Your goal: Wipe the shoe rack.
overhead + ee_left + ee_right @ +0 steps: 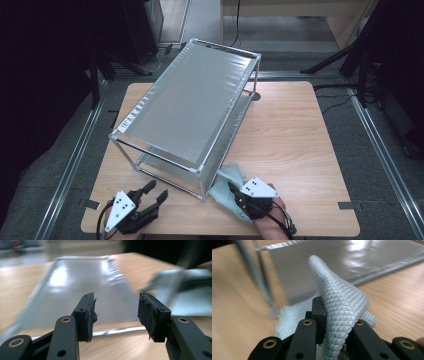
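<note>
A two-tier metal shelf rack (190,105) with silvery panels stands slantwise on the wooden table (295,145). A pale blue-green waffle-weave cloth (227,187) lies bunched by the rack's near right corner, and my right gripper (235,192) is shut on it. In the right gripper view the cloth (339,305) rises in a fold from between the jaws, in front of the rack's lower shelf (352,257). My left gripper (154,192) stands open near the table's front left, empty. In the left gripper view its pads (90,315) face the lower shelf (82,290), with the cloth (175,287) blurred at right.
The rack takes up the left and middle of the table. Bare wood lies to its right and along the front edge (220,232). Metal floor rails (385,150) run on both sides of the table, and dark stands (350,55) are at the back.
</note>
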A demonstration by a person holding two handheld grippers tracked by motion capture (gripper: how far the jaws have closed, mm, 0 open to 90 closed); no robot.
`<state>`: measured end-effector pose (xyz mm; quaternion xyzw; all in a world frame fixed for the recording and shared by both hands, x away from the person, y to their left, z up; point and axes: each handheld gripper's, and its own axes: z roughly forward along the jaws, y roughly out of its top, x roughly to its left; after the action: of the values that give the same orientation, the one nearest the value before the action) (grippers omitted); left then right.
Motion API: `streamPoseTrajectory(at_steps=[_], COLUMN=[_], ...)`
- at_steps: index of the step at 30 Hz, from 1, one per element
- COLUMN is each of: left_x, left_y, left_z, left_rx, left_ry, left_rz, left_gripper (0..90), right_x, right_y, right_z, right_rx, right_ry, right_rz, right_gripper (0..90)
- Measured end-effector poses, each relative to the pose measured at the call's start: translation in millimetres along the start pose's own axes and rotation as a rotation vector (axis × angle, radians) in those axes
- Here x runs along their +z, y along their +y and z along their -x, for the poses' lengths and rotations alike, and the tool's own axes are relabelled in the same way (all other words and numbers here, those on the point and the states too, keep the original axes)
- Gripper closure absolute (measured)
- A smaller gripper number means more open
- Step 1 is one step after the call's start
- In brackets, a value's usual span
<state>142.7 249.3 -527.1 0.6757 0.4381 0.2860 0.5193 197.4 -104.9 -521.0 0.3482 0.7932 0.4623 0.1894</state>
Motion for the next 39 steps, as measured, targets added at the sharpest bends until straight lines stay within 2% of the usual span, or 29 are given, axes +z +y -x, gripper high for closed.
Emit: streamPoseTrajectory(at_steps=[4, 6, 8, 10, 13, 17, 20, 22, 23, 25, 26, 29, 32, 37, 39], left_x=[-0.3, 0.3, 2.4, 6.7, 15.1, 27.6, 35.8, 39.3, 39.9, 40.0, 40.0, 38.8, 36.6, 30.4, 26.6], left_y=[-5.4, -4.5, -2.9, -1.3, 0.7, 3.6, 6.4, 7.6, 7.7, 7.7, 7.5, 7.0, 6.5, 4.7, 3.0], left_z=[-36.0, -49.6, -60.1, -68.8, -78.7, -84.5, -90.4, -93.8, -94.5, -92.9, -92.3, -88.4, -79.7, -58.3, -50.3], left_rx=[-0.081, -0.106, -0.118, -0.126, -0.142, -0.127, -0.140, -0.132, -0.121, -0.094, -0.079, -0.066, -0.061, -0.036, -0.036], left_ry=[0.129, 0.196, 0.234, 0.255, 0.272, 0.310, 0.321, 0.312, 0.312, 0.309, 0.310, 0.286, 0.262, 0.221, 0.208], left_rz=[-0.014, -0.021, -0.028, -0.037, -0.046, -0.062, -0.068, -0.063, -0.061, -0.049, -0.055, -0.062, -0.069, -0.086, -0.086], left_gripper=[48.1, 47.5, 46.8, 46.1, 46.0, 45.6, 50.1, 58.7, 63.7, 77.1, 80.5, 82.0, 82.2, 82.2, 82.2], right_x=[1.4, 4.8, 8.8, 13.6, 20.8, 27.9, 30.5, 30.5, 29.9, 29.4, 28.8, 25.9, 21.5, 11.7, 8.2], right_y=[1.7, 1.4, 1.3, 1.3, 1.5, 1.5, 1.0, 2.6, 3.6, 3.8, 3.3, 2.8, 1.7, -2.1, -2.8], right_z=[-18.6, -26.5, -31.9, -36.5, -44.3, -53.7, -57.2, -54.8, -53.1, -51.3, -49.7, -42.8, -33.6, -12.1, -5.3], right_rx=[-0.031, -0.054, -0.060, -0.062, -0.066, -0.078, -0.094, -0.096, -0.086, -0.099, -0.102, -0.098, -0.097, -0.074, -0.084], right_ry=[0.103, 0.131, 0.155, 0.168, 0.162, 0.165, 0.120, 0.105, 0.116, 0.111, 0.112, 0.115, 0.098, 0.047, 0.021], right_rz=[0.017, 0.022, 0.025, 0.026, 0.025, 0.021, 0.031, 0.045, 0.048, 0.043, 0.043, 0.036, 0.032, 0.027, 0.021], right_gripper=[78.8, 76.8, 72.9, 66.6, 60.3, 58.8, 69.2, 74.4, 77.2, 78.3, 78.5, 78.6, 78.5, 78.0, 75.8])
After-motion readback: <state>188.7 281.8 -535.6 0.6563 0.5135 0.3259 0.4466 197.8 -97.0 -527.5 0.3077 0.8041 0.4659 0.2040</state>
